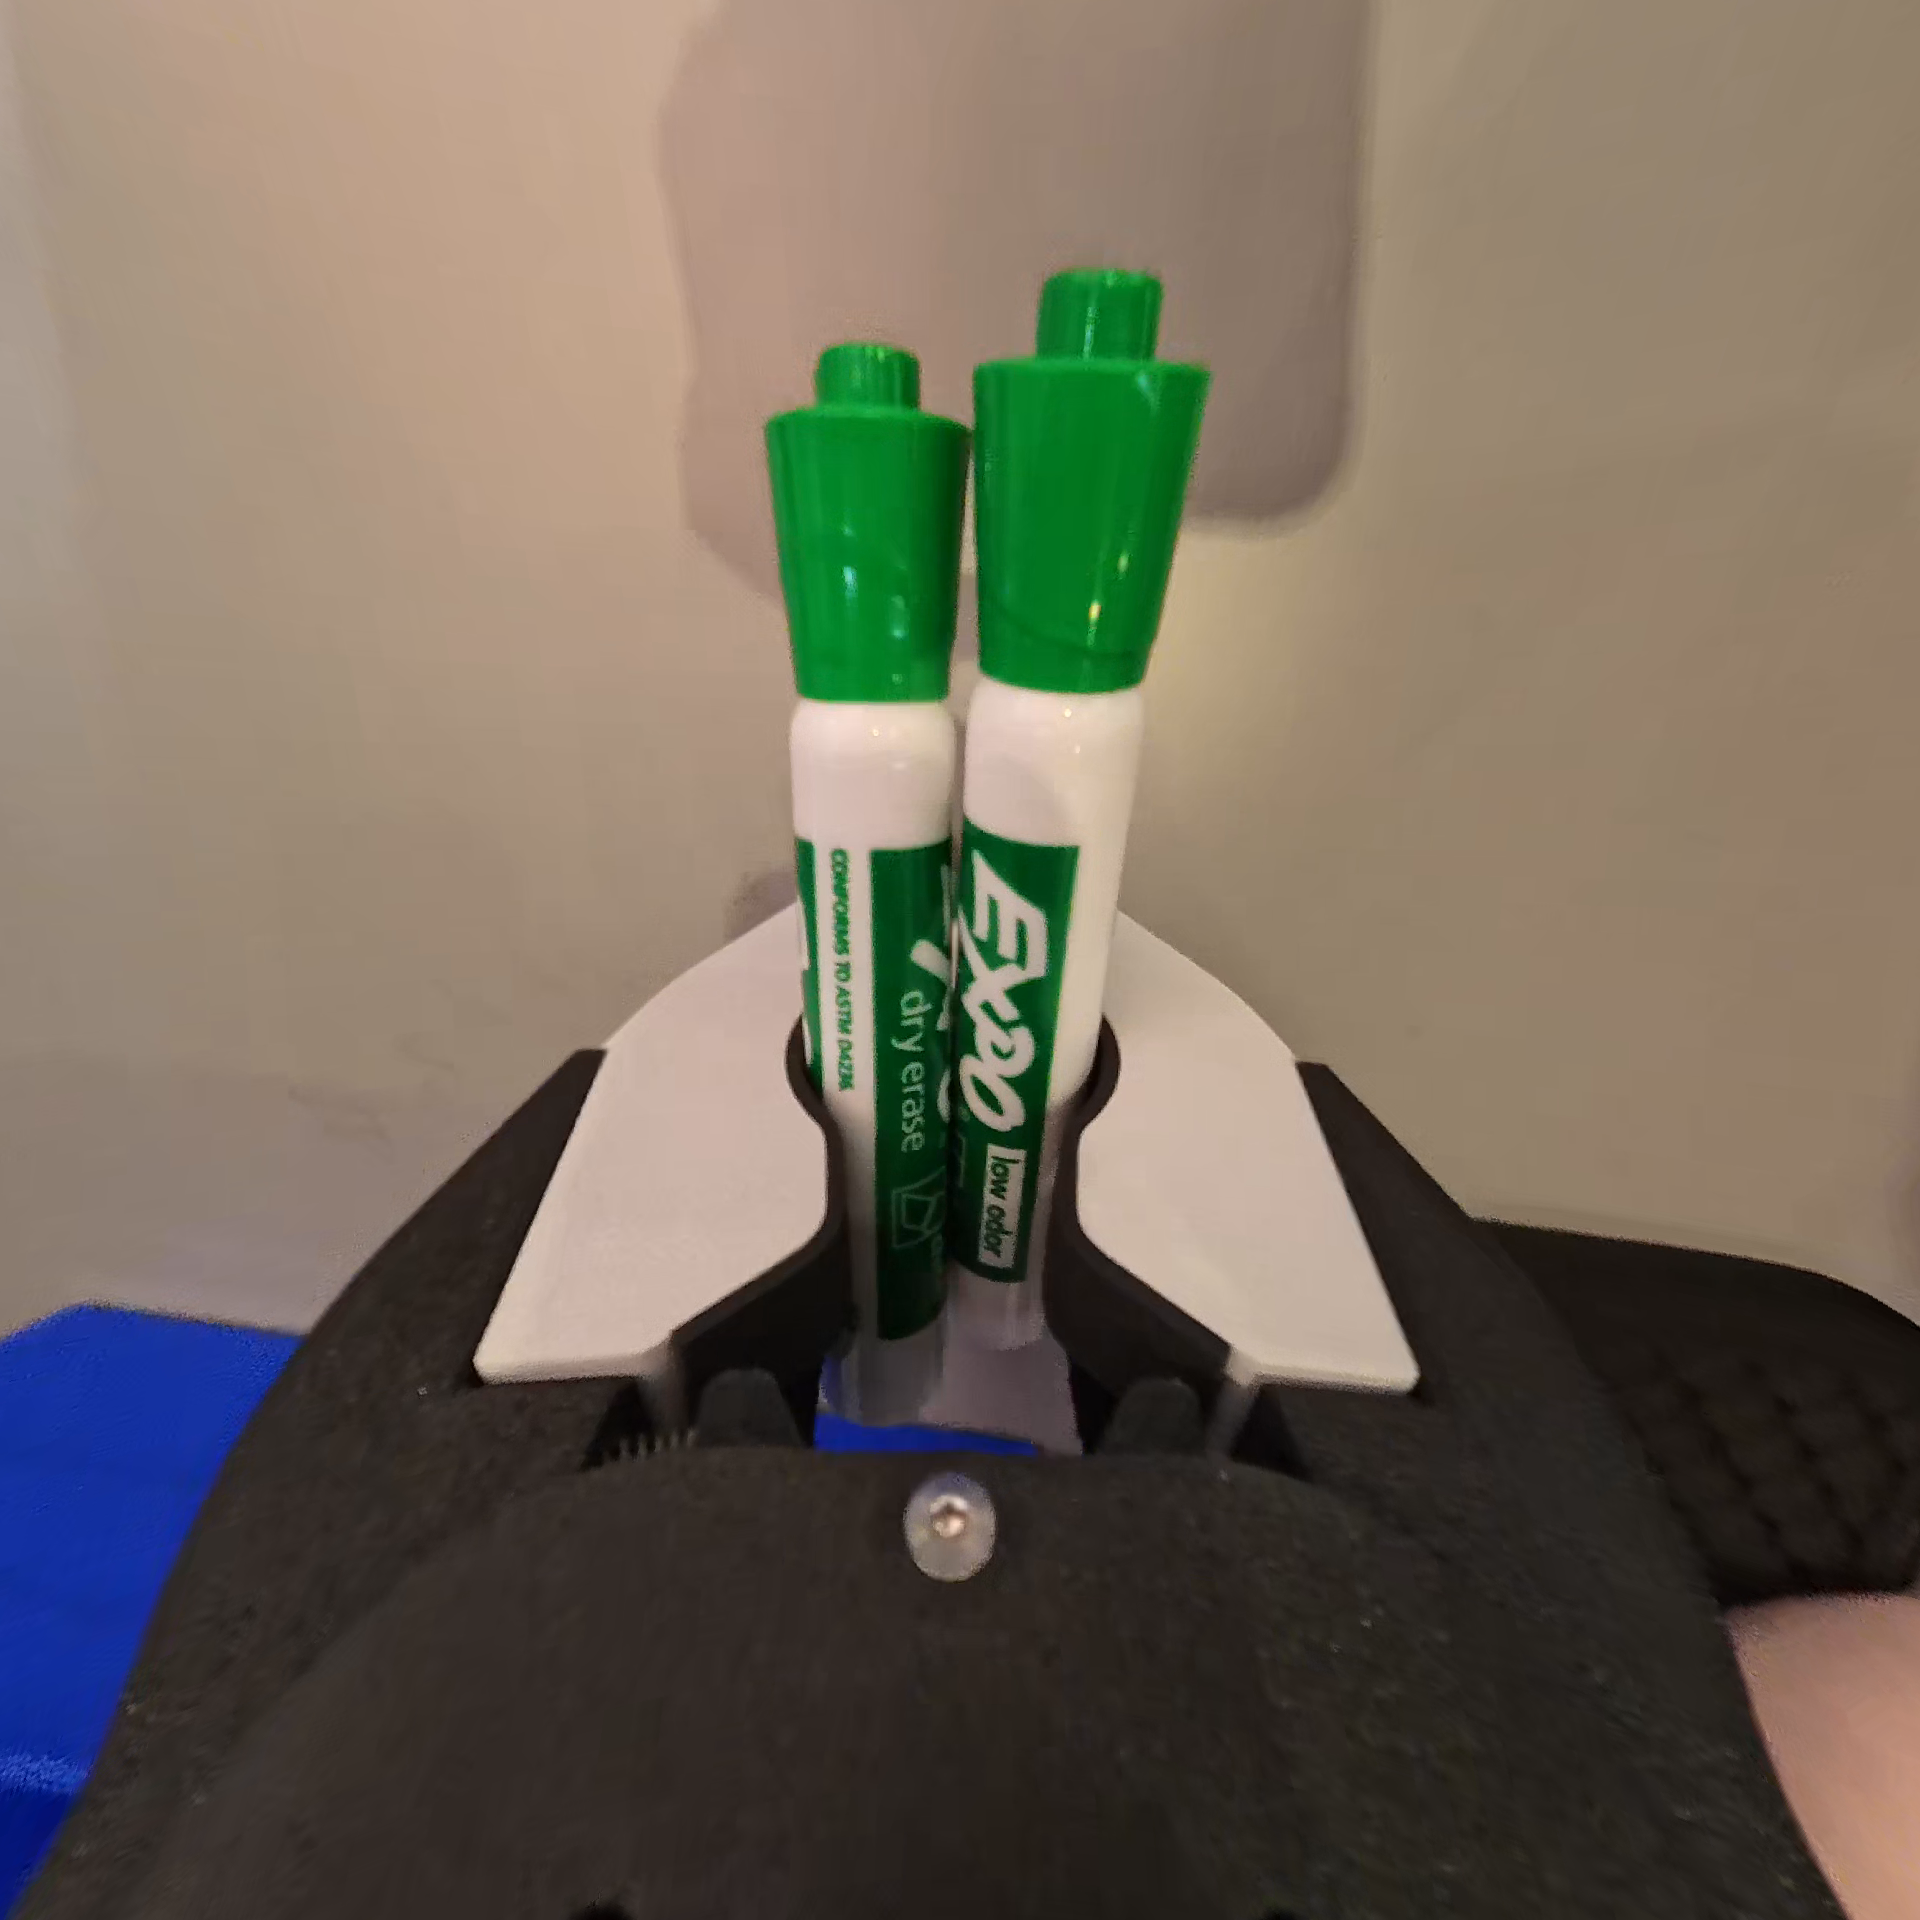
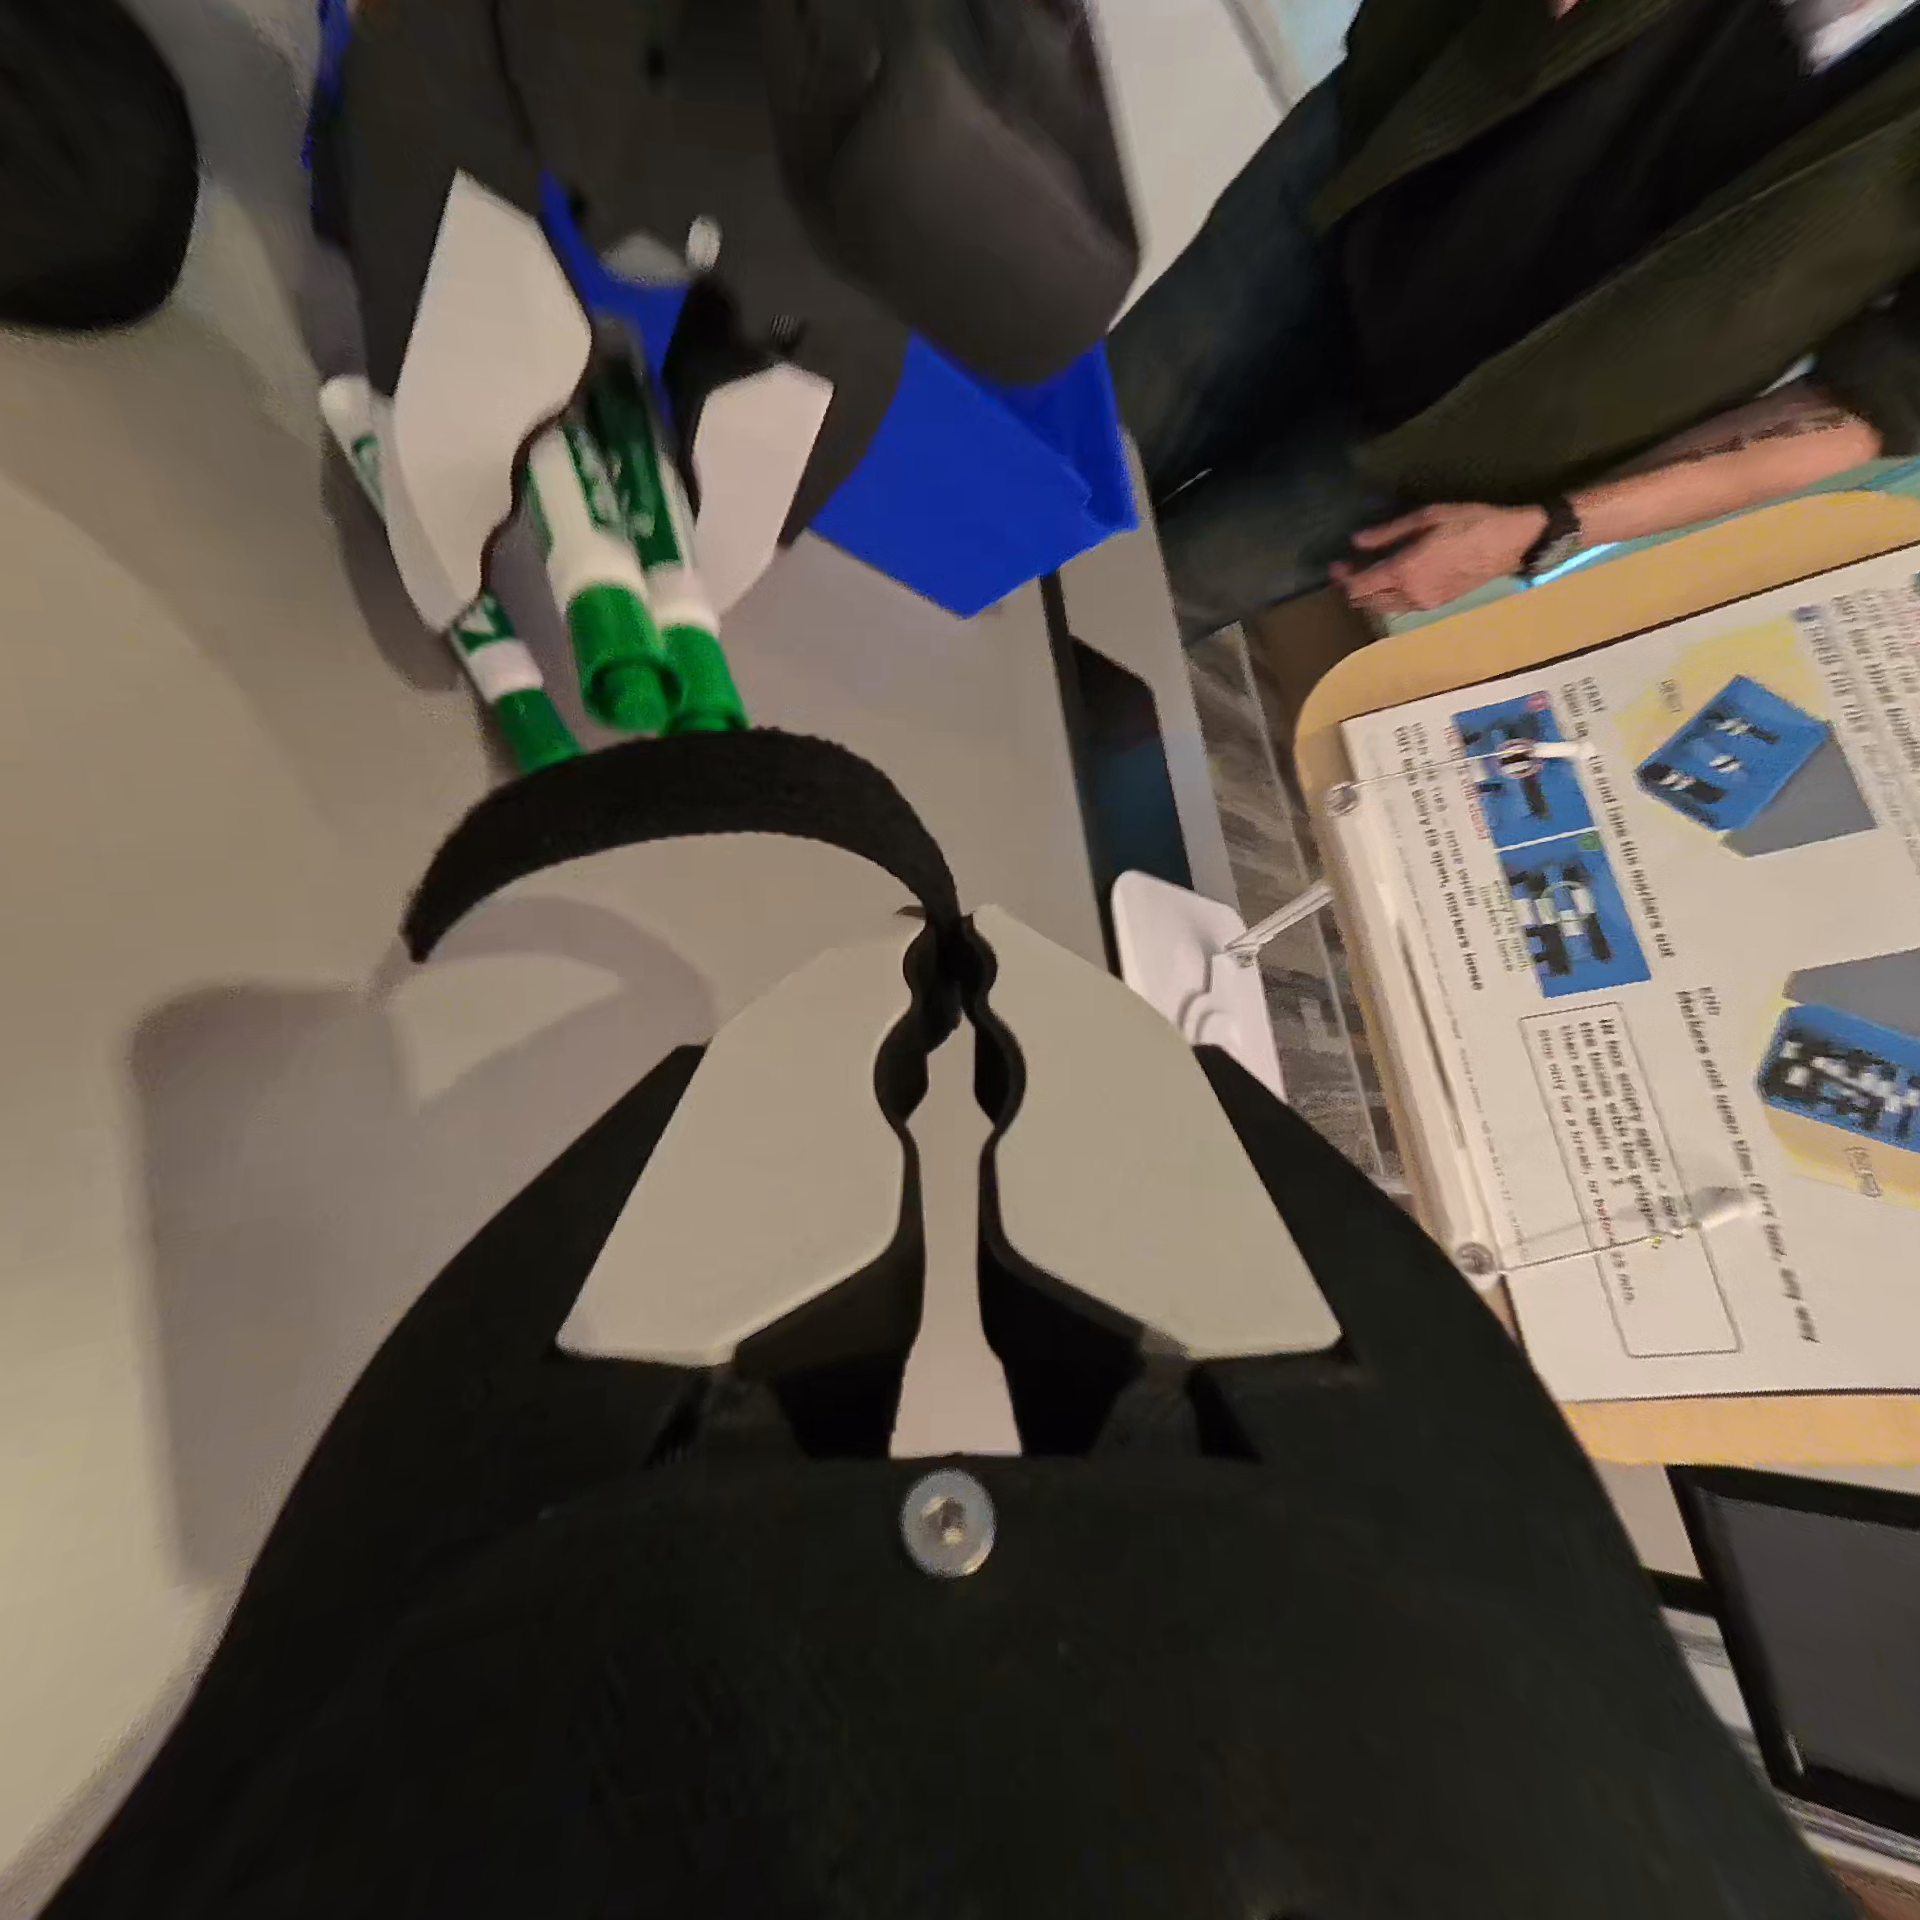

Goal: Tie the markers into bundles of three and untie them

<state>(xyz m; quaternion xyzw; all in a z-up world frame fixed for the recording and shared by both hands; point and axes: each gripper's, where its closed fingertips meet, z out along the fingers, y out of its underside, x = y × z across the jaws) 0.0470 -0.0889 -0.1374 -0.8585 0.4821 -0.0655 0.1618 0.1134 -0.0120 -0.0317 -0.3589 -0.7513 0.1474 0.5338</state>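
My left gripper is shut on two green-capped white markers, held side by side with their caps pointing away from the camera. In the right wrist view the left gripper holds these two markers above the pale table, and a third green marker lies on the table beside them. My right gripper is shut on one end of a black hook-and-loop strap, which curves to the left just in front of the marker caps.
A blue bin stands behind the left gripper; its corner shows in the left wrist view. To the right are a stand with an instruction sheet on a wooden surface, and a seated person's hand. My hands' fingertips stand some 15 cm from each other.
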